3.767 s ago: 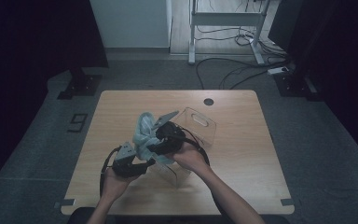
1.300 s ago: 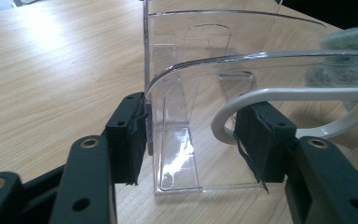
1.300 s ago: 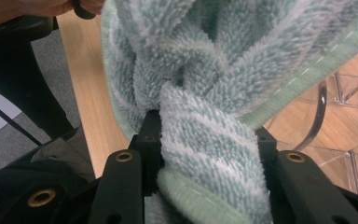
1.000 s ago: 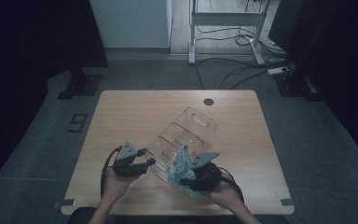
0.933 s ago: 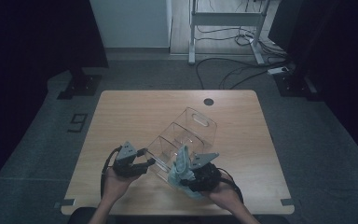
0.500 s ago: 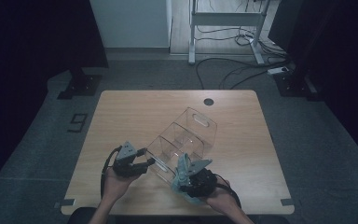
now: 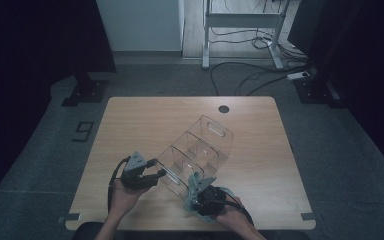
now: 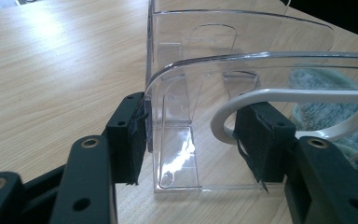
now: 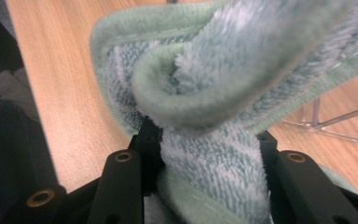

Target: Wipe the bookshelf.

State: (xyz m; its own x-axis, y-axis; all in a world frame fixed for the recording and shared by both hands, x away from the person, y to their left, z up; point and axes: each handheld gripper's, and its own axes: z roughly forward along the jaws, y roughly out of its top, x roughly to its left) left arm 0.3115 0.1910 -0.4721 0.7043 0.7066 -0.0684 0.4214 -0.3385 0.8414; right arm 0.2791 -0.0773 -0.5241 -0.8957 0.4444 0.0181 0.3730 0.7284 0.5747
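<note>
Clear plastic organiser (image 7: 196, 155) lies on the wooden table (image 7: 145, 120), running on a diagonal from the near left to the far right, its handle cut-out at the far end. Inner dividers are visible through the walls.

Left gripper (image 7: 150, 176) sits at the near-left end of the organiser. In the left gripper view its jaws stand partly apart with their pads pressed against either side of the organiser (image 8: 200, 107): one pad on the outer wall, the other against the white-edged handle loop.

Right gripper (image 7: 196, 192) is near the table's near edge, just to the near right of the organiser. Its jaws are clamped on a bunched teal-green towel (image 9: 223, 84), the fleecy cloth folded over above the pads. From the high view, the towel (image 7: 196, 181) touches the organiser's near corner.
</note>
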